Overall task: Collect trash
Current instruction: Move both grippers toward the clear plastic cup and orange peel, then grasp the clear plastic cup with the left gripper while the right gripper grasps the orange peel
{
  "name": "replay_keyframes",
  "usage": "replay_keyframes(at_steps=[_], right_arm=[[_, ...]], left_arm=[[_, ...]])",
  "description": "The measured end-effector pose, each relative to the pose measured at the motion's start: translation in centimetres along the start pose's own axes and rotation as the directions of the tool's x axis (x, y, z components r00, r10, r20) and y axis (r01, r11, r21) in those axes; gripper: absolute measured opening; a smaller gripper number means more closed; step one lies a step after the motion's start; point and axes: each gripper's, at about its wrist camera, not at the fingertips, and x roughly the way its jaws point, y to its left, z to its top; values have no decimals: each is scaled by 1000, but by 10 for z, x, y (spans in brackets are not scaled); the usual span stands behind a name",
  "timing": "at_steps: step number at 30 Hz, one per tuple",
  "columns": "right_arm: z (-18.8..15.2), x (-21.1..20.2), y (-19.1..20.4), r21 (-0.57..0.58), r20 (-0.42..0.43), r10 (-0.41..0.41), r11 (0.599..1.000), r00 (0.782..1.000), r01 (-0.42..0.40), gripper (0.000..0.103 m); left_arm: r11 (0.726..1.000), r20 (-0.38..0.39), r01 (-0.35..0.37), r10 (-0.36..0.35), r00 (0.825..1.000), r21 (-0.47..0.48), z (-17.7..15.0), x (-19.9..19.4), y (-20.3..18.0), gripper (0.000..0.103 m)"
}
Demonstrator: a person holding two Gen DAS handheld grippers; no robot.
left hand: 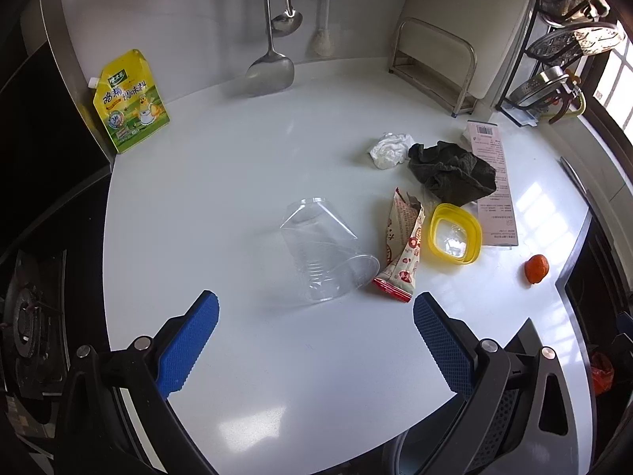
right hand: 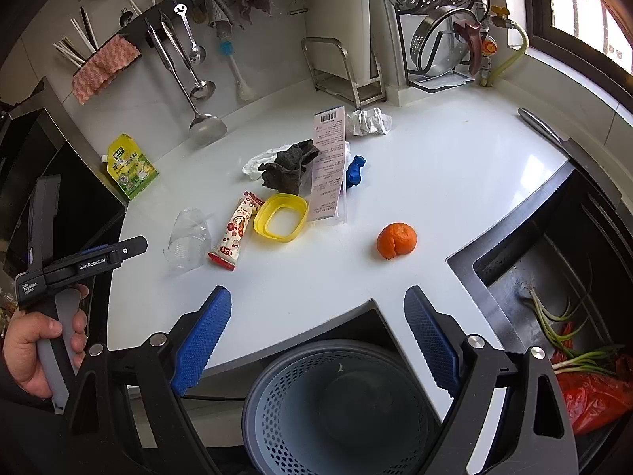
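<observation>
A clear plastic cup [left hand: 326,251] lies on its side on the white counter [left hand: 237,182], just ahead of my open, empty left gripper [left hand: 316,303]. A snack wrapper [left hand: 401,247] lies to its right, then a yellow lid [left hand: 455,234], a dark rag [left hand: 451,172], crumpled white tissue [left hand: 389,150] and a long receipt [left hand: 494,182]. In the right wrist view the cup [right hand: 186,241], wrapper [right hand: 235,235], lid [right hand: 281,217], receipt [right hand: 328,166], a blue item [right hand: 355,172] and orange peel [right hand: 396,240] show. My right gripper [right hand: 318,297] is open and empty above a grey perforated bin [right hand: 336,407].
A yellow seasoning pouch [left hand: 132,103] stands at the back left beside the stove [left hand: 31,316]. Ladles [left hand: 273,67] hang on the wall. A metal rack [left hand: 435,67] stands at the back. The sink [right hand: 554,316] holds scallions and a red bag. A knife [right hand: 538,124] lies near it.
</observation>
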Motion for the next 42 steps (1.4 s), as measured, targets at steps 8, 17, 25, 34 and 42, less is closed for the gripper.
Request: replay_keyframes(at_steps=[8, 17, 25, 34, 42], right_arm=[[7, 13, -2, -1, -22, -21, 1000, 1000, 21, 85], [15, 39, -13, 14, -46, -42, 999, 998, 43, 85], [30, 71, -26, 14, -62, -80, 997, 995, 81, 85], [42, 107, -41, 5, -86, -124, 992, 989, 124, 85], [45, 137, -58, 14, -109, -167, 985, 980, 169, 85]], left_arm=[[1000, -33, -3, 3, 999, 2, 0, 20, 4, 97], [1000, -58, -7, 8, 998, 13, 4, 39, 6, 97], [1000, -93, -28, 29, 995, 10, 5, 70, 12, 97], [997, -102, -50, 56, 993, 54, 4, 102, 13, 97], [997, -113, -32, 40, 993, 77, 11, 121, 13, 66]])
